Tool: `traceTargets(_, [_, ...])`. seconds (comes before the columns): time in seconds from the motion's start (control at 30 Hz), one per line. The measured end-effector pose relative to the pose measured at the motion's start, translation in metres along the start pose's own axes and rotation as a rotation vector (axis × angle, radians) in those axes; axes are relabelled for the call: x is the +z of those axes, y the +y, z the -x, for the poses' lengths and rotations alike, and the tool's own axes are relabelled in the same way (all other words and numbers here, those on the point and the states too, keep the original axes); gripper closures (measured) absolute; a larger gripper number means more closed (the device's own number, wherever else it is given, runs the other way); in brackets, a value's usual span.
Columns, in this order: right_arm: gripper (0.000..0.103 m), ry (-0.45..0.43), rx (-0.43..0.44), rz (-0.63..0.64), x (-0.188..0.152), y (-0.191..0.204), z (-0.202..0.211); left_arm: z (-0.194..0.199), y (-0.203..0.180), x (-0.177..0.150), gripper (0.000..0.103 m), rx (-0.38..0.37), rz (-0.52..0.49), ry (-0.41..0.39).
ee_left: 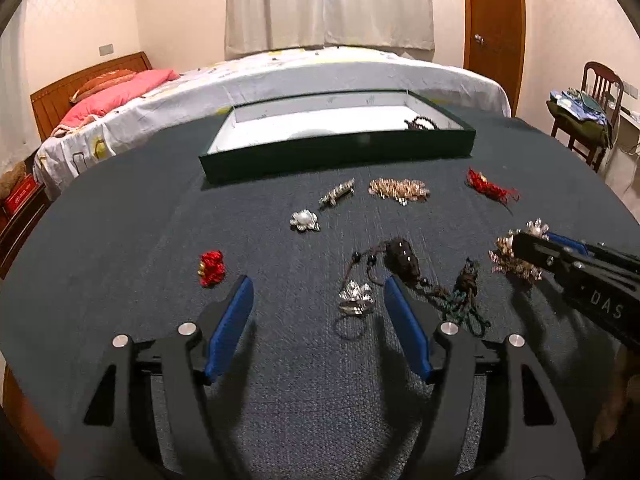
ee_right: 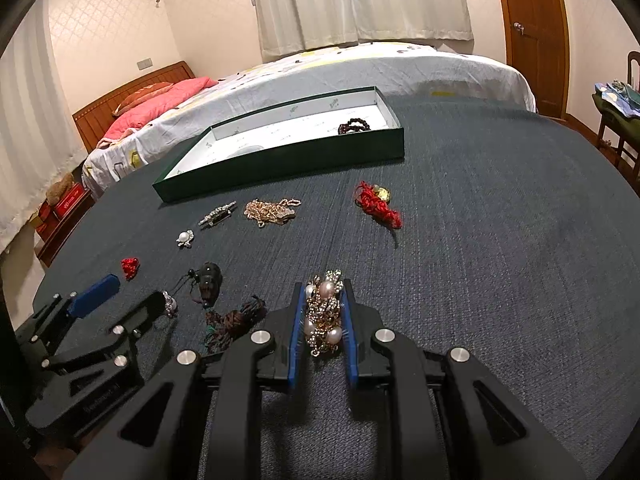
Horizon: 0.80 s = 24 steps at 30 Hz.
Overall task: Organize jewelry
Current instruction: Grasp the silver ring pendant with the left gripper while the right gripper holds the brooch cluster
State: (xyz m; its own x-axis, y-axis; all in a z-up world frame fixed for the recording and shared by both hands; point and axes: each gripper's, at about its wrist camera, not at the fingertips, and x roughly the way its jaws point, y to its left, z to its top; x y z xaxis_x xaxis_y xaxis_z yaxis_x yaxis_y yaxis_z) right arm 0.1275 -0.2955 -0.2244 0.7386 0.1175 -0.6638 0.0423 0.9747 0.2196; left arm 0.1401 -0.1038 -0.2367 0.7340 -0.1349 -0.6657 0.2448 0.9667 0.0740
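Blue-padded right gripper (ee_right: 322, 312) clenched on a pearl brooch (ee_right: 324, 312). Left gripper (ee_left: 320, 300) released, jaws apart, a silver ring (ee_left: 355, 300) lying between them.

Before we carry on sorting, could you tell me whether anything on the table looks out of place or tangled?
Mostly loose jewelry lying outside the green tray, which holds only a dark bead bracelet. The dark pendant's cord sprawls in a knotted heap, partly under the left gripper.
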Motion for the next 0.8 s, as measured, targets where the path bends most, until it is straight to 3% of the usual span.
traceTargets(0.1, [0.085, 0.002, 0.003, -0.003, -0.001, -0.001, -0.001, -0.002, -0.001, -0.002, 0.039, 0.002, -0.008, 0.007])
traceTargets(0.27, [0.085, 0.003, 0.005, -0.009, -0.001, -0.002, -0.002, -0.007, 0.001, -0.005, 0.061, -0.050, 0.000, 0.018])
traceTargets(0.47, [0.085, 0.003, 0.005, -0.008, -0.002, -0.002, -0.002, -0.010, 0.001, -0.008, 0.074, -0.067, 0.000, 0.029])
traceTargets(0.8, [0.085, 0.003, 0.006, -0.007, -0.002, -0.003, -0.003, -0.012, 0.003, -0.007, 0.079, -0.066, 0.004, 0.023])
